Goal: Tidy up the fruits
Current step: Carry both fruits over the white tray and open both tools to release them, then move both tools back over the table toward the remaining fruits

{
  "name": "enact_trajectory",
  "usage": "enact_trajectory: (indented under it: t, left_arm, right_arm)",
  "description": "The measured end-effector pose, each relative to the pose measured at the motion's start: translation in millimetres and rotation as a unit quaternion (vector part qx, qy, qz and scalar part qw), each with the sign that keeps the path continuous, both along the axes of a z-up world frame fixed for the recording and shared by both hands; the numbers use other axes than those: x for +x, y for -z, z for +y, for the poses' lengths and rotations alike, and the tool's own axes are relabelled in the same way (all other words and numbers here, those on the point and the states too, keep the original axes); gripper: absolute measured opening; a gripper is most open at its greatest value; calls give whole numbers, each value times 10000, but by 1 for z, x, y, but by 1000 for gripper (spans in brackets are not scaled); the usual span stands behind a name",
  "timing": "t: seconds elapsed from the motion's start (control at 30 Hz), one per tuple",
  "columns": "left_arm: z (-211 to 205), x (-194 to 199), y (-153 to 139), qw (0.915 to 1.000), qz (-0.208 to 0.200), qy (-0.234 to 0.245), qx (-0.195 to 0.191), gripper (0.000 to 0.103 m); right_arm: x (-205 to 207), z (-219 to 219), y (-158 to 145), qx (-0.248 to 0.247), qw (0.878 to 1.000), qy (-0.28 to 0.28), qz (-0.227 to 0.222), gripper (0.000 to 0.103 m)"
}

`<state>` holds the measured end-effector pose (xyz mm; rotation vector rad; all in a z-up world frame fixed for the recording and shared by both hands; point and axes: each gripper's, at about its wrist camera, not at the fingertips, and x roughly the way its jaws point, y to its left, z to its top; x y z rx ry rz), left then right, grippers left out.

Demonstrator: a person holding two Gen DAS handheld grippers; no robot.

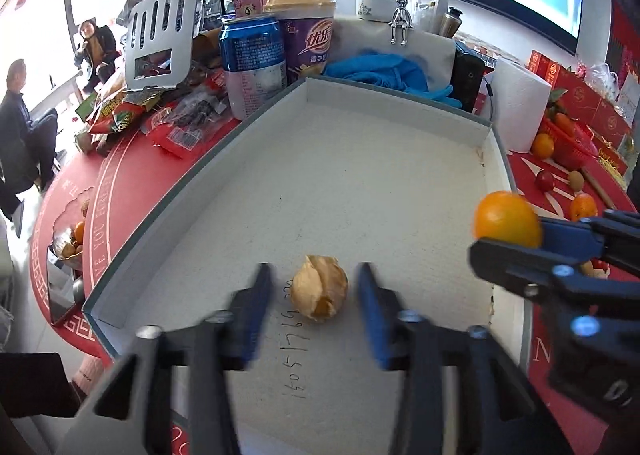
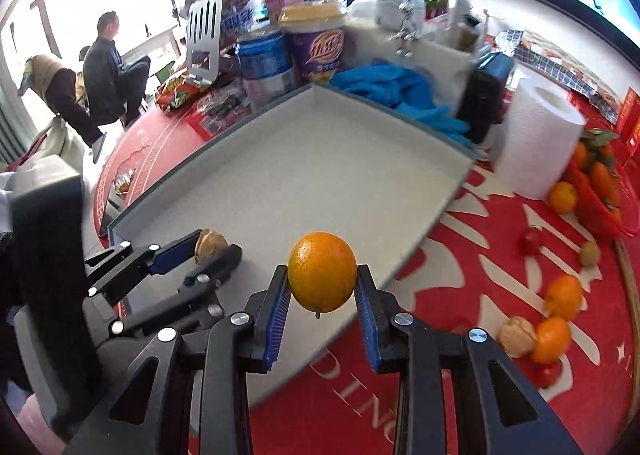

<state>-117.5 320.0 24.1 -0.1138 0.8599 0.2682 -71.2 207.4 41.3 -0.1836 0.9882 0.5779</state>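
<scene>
A tan, papery-husked fruit lies on the floor of the shallow white box, near its front edge. My left gripper stands open around it, with a clear gap between each blue pad and the fruit. In the right wrist view the same husked fruit shows between the left gripper's fingers. My right gripper is shut on an orange and holds it in the air over the box's right front rim. That orange also appears at the right of the left wrist view.
Loose oranges, another husked fruit and small red fruits lie on the red tablecloth right of the box, beside a red basket. A paper roll, blue gloves, a can, a cup and snack bags crowd the far side.
</scene>
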Motion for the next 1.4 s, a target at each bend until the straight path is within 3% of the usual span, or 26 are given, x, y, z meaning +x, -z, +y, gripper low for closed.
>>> enact_trajectory:
  t: [0.13,0.17,0.2,0.27,0.37,0.5,0.63,0.77,0.83,0.93,1.1,1.4]
  left_arm:
    - [-1,-3,-4,9999,-141,-40,-36,73]
    - [-1,-3,-5,9998,-171,-47,-46,76]
    - [0,-4,-6,9995,-253,-55,-154,81]
    - [3,-3,-3,9993,-235,-91,-277,83]
    - [5,2,6,9992,-151,-153,-336,83]
    - [-2,5,15,9999,39,-44,-128,83]
    - [-11,-5,1,9991,-275,210,-247,83]
    - [-53,-24,-23,9915,-660,1111,-116,83]
    - [-84,-32,-27,9839,-625,1675,-75,84]
    - [-125,-36,-15,9778,-346,2066,59,84]
    - [-153,-22,13,9812,8,1925,166,84]
    - [-171,9,12,9830,248,1817,60,88]
  right_arm:
    - [-2,7,-1,-211,9997,-49,-116,35]
    - [-4,6,-4,-231,9996,-73,-176,51]
    - [-5,7,-7,-229,9994,-80,-263,84]
    - [-9,3,-17,-373,9968,105,-702,97]
    - [-10,-3,-25,-385,9954,202,-855,98]
    - [-9,-22,-32,-194,9955,394,-836,98]
    - [-14,-63,-36,22,9942,783,-736,103]
    - [-18,-127,-29,246,9861,1558,-515,103]
    - [-22,-159,-21,283,9794,1966,-366,103]
    - [-28,-193,-9,108,9713,2363,-252,103]
    - [-46,-232,12,-133,9629,2696,-71,103]
    - [-50,-249,32,-325,9601,2777,-31,103]
